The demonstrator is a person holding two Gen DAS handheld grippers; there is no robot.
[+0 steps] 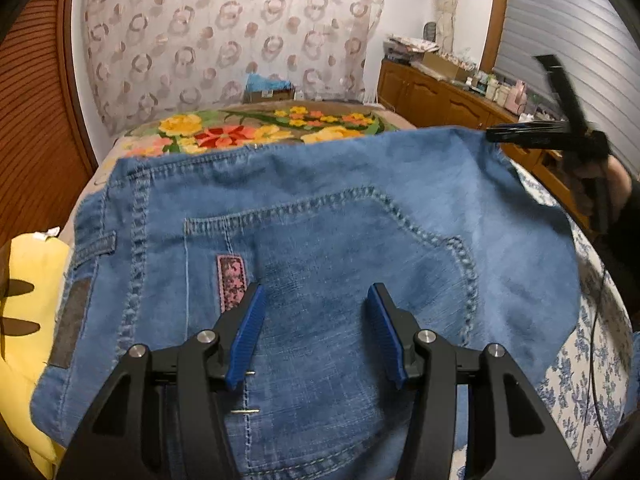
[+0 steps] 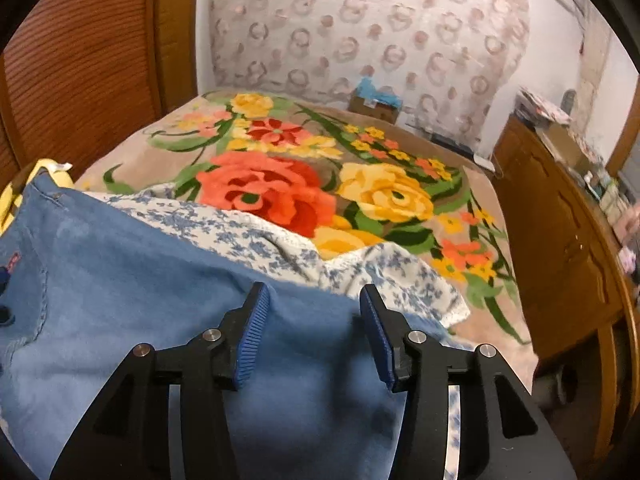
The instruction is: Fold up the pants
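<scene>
- left wrist view: denim pants [image 1: 320,220] are lying spread on the bed, over a blue-flowered white sheet [image 1: 576,380], back pocket up, waistband toward the left beside a yellow cloth [image 1: 28,292].
- left claw [image 1: 316,312] is hovering released above the pocket, jaws wide, gripping nothing.
- right claw [image 1: 516,134] is sitting at the far right corner of the denim; blurred, so contact is unclear.
- right wrist view: right claw [image 2: 314,312] is standing released over the plain denim edge [image 2: 160,280], nothing between the blue pads [image 2: 254,328].
- floral blanket [image 2: 320,184] is covering the bed beyond.
- judgement: the denim is looking soft but weighty, limp, not slippery; the stitched waistband and hem corners are offering the firmest pinch.
</scene>
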